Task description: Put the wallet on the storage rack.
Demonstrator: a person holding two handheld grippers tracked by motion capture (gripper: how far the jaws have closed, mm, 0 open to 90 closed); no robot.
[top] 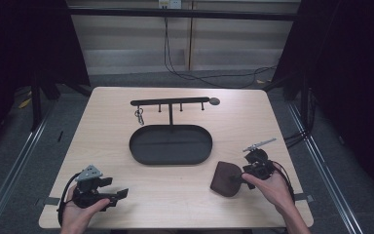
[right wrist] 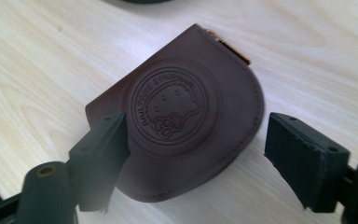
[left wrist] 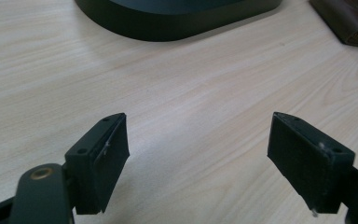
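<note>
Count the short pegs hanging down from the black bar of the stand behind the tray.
3 pegs under the bar: left peg, middle peg, right peg. The keyring near the bar's left end may hide another.

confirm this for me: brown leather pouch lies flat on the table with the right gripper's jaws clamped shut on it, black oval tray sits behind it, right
Not quite. The right gripper is open: in the right gripper view its jaws stand wide, above the brown leather pouch, not clamped shut on it. The rest holds: the pouch lies flat on the table, and the black oval tray sits behind it.
</note>
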